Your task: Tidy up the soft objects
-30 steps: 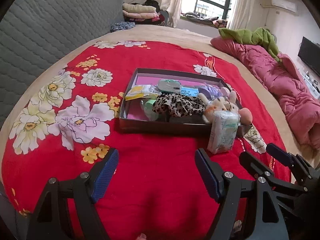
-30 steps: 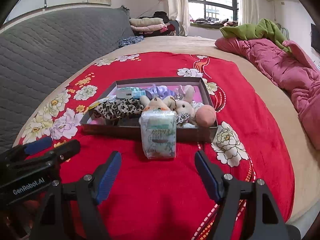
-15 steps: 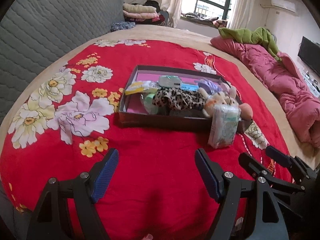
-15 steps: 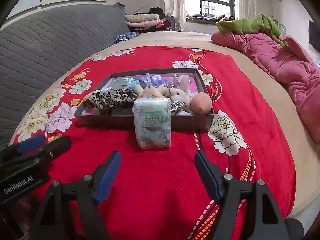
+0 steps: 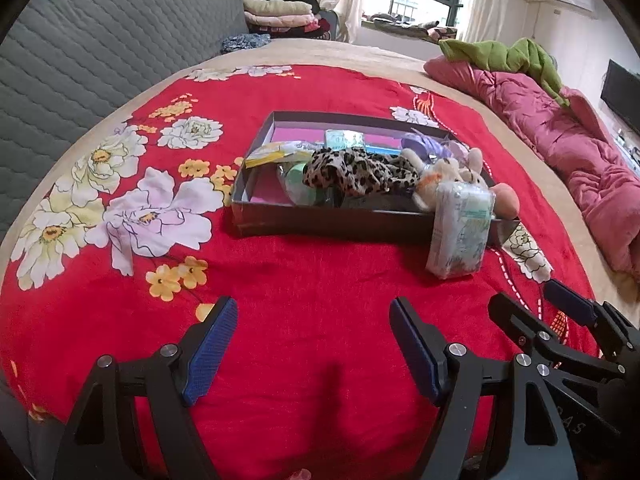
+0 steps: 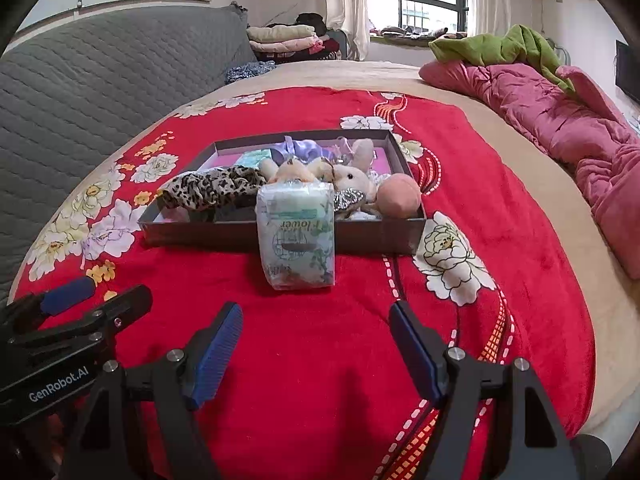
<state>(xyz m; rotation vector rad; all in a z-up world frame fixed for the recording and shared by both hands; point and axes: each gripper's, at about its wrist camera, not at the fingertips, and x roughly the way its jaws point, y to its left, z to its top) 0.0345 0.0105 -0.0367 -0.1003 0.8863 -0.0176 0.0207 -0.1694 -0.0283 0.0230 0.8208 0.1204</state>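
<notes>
A shallow dark box [image 5: 320,222] [image 6: 280,236] lies on the red floral blanket. It holds a leopard-print cloth [image 5: 360,172] [image 6: 212,188], a plush rabbit [image 6: 352,176] [image 5: 452,172], a pink ball [image 6: 398,196], a purple item [image 6: 300,148] and small packets. A tissue pack [image 5: 460,232] [image 6: 296,236] stands upright against the box's front wall, outside it. My left gripper [image 5: 312,348] is open and empty, short of the box. My right gripper [image 6: 316,348] is open and empty, just in front of the tissue pack; it also shows in the left wrist view [image 5: 532,312].
A grey quilted headboard [image 6: 100,80] runs along the left. A pink quilt [image 6: 560,120] with a green cloth [image 6: 500,46] lies at the right. Folded clothes [image 6: 284,40] are stacked at the back near the window. The bed's edge falls off at the right.
Both grippers have drawn back a little from the box and tissue pack, which now sit slightly farther off. Jaws stay open; nothing was picked up.
</notes>
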